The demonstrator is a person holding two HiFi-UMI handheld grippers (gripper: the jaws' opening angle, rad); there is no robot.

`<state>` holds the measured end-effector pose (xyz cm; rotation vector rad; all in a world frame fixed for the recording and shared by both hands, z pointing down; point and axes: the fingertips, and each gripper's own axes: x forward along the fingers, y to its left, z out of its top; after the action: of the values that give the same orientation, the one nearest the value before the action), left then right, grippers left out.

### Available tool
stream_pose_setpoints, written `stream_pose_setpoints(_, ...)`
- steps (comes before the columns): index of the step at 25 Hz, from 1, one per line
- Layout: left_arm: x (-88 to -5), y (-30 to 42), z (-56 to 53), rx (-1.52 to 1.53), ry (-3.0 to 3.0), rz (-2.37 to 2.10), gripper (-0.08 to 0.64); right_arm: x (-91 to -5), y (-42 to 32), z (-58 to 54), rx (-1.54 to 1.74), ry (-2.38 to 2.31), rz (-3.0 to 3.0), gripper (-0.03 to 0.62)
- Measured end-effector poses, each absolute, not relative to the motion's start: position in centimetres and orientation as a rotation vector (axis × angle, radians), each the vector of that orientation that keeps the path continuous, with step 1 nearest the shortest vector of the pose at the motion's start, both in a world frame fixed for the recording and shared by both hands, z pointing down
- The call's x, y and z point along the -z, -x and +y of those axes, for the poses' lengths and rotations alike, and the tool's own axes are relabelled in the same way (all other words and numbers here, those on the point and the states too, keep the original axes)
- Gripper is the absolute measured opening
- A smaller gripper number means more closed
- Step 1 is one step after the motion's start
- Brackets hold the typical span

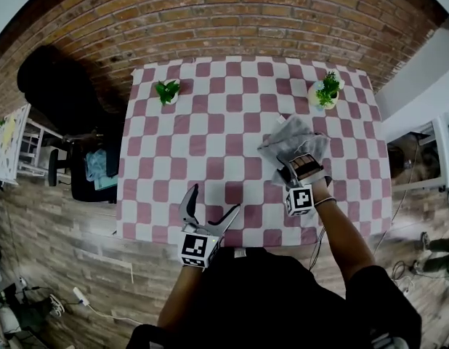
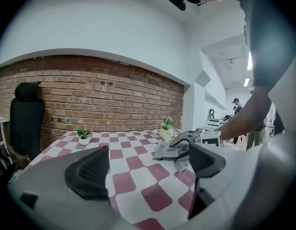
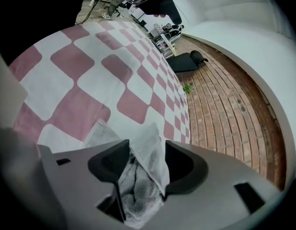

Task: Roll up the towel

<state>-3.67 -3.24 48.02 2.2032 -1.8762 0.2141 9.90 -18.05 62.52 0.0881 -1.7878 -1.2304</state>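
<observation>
Right gripper view: the right gripper [image 3: 145,159] clamps the bunched towel [image 3: 150,143]; the left gripper [image 2: 148,166], jaws apart and empty, sits well apart from the towel. Recommended: flatten it before rolling.

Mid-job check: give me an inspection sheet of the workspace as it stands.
Surface: checked tablecloth, lying flat.
Job's things: grey towel, bunched, not rolled, on the table's right side.
Clutter: potted plant far left; second potted plant far right.
Grippers: right tool shut on the towel; left tool open, empty.
Cables: white lead on the floor, off the table.
Surroundings: brick wall; black chair.
</observation>
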Motion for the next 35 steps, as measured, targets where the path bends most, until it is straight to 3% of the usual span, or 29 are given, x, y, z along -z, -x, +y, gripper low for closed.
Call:
stream_pose_setpoints(4,-48.5,5.2,-2.5,-0.212,-2.178,-1.884,0.514,-63.5,-9.2,-18.5,1.189,-0.090,-1.756,0.171)
stream_pose_setpoints(7,-48.7,6.0,-2.1,-0.228,-2.175,-1.874,0.512,-63.3,-9.5,-19.2,1.127,-0.149,-1.765,0.035)
stream_pose_setpoints(8,-48.7,6.2,-2.0,-0.230,-2.176,-1.871,0.512,-63.0,-9.7,-19.3,1.111,-0.165,-1.770,0.028)
stream_pose_setpoints(27,-48.9,1.6,-5.9,-0.338,-2.403,-1.585,0.479,-50.6,-10.8,-18.1,1.129,-0.418,-1.831,0.023)
stream_pose_setpoints(35,-49.5,-2.8,-8.4,-0.567,-2.628,-1.385,0.471,-45.2,-11.1,-14.8,1.128,-0.428,-1.896,0.023)
